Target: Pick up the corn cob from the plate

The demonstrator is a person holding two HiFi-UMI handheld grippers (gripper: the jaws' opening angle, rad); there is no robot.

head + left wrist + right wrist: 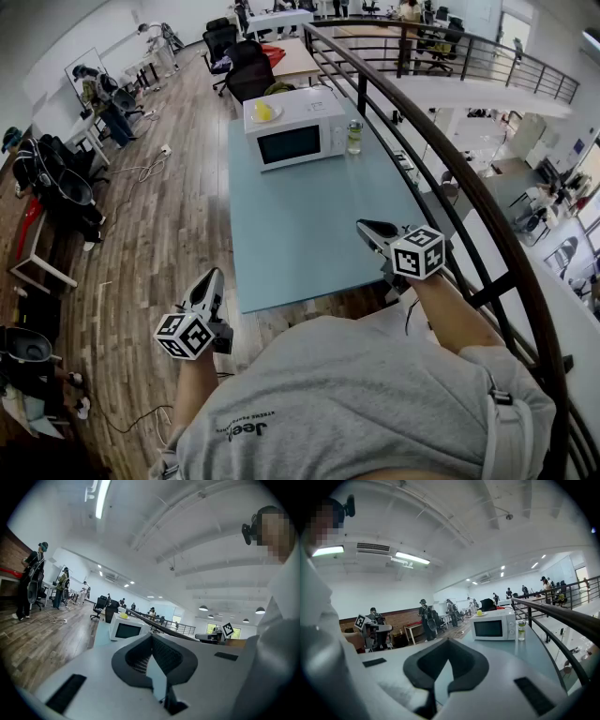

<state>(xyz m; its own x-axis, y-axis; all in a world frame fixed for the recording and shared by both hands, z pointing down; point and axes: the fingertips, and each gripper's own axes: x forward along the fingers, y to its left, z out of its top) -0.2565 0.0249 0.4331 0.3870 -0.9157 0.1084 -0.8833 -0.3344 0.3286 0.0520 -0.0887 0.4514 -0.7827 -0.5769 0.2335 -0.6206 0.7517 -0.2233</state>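
Left gripper (214, 274) and right gripper (364, 227) both closed on nothing, held well short of the microwave (291, 141). Corn cob (263, 112) lying on the plate (276, 116) atop the microwave. Probably best: reach forward, spread the jaws before arriving, come in level above the microwave, close gently across the cob's middle.

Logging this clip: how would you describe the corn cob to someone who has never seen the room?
At the far end of the light-blue table stands a white microwave. A white plate sits on its top, toward the left; the corn cob is the small yellow lump on that plate, the only yellow thing there.
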